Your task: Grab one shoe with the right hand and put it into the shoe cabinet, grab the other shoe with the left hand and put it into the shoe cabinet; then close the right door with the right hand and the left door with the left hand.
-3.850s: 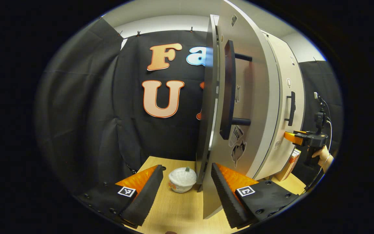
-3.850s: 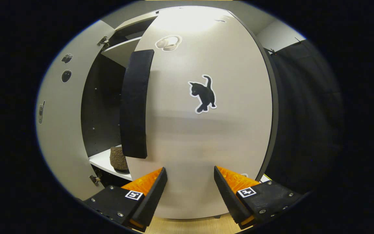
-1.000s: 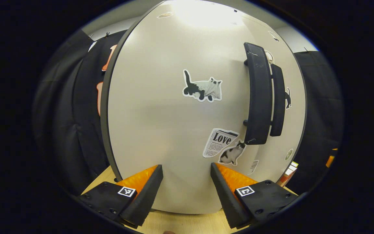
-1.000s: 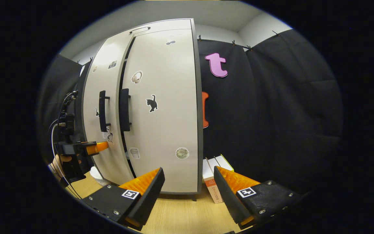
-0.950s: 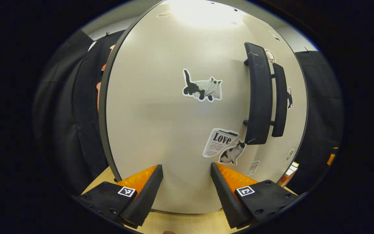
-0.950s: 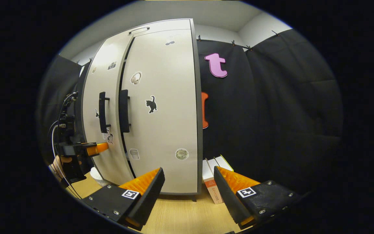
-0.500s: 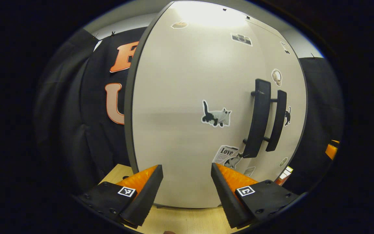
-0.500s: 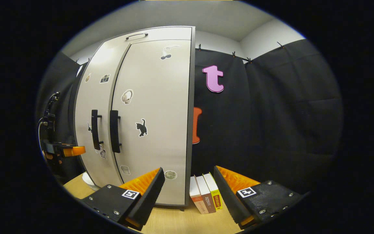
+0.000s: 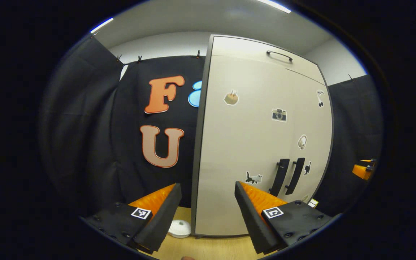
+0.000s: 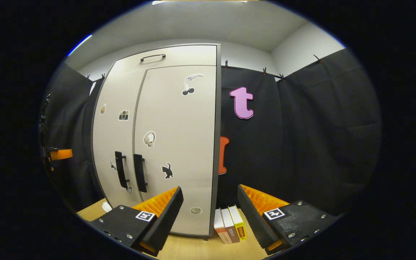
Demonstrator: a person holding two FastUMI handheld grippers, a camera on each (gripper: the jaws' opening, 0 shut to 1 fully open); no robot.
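Observation:
The pale shoe cabinet (image 9: 251, 151) stands on the wooden table with both doors shut, its two dark handles (image 9: 287, 176) side by side. The right gripper view shows the same cabinet (image 10: 172, 144) with its handles (image 10: 130, 173) low on the left. The shoes are hidden behind the doors. My left gripper (image 9: 208, 213) is open and empty, held back from the cabinet's left edge. My right gripper (image 10: 209, 213) is open and empty, back from the cabinet's right corner. The left gripper (image 10: 58, 154) shows at the far left of the right gripper view, the right gripper (image 9: 362, 169) at the far right of the left gripper view.
A white lidded bowl (image 9: 180, 228) sits on the table left of the cabinet. Three books (image 10: 229, 224) stand upright against the cabinet's right side. Black cloth walls close in the booth behind and beside the cabinet.
The left door swung shut and the right door finished closing. Both grippers have since pulled back from the cabinet, so it looks smaller and lower in both views.

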